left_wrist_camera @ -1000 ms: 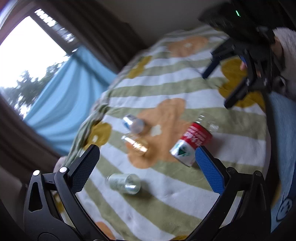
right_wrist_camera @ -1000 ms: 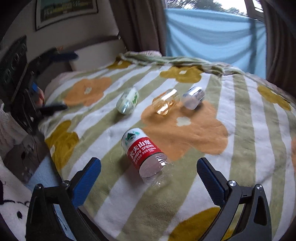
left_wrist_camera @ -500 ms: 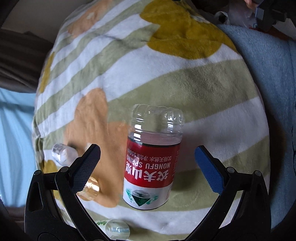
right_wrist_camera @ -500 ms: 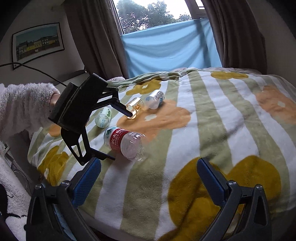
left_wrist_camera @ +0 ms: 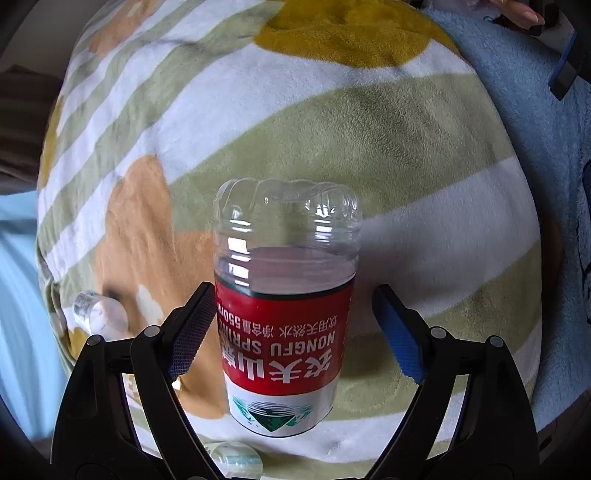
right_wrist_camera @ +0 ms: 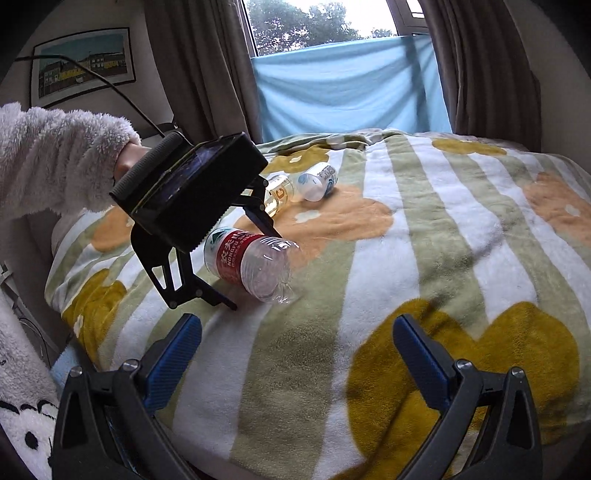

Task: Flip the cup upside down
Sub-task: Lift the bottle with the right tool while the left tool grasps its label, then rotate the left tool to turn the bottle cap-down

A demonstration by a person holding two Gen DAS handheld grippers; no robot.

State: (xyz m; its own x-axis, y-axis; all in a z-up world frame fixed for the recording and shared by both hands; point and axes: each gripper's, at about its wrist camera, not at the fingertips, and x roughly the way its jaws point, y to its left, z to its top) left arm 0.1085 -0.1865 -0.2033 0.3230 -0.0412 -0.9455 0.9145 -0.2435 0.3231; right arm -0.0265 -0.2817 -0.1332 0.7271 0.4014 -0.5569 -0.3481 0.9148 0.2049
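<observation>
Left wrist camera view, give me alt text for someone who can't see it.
A red-labelled cut bottle cup lies on its side on a striped floral blanket, between the open jaws of the left gripper, one jaw at the label's edge. Two small clear cups lie nearby.

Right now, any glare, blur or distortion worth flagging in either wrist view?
Left wrist: strong fisheye bulge in the blanket; window highlights glint on the clear end of the cut-bottle cup, though its label is sharp and readable. Right wrist: the window is blown out, the sky nearly white; the cup and the left hand-held gripper are in focus, no motion blur.
</observation>
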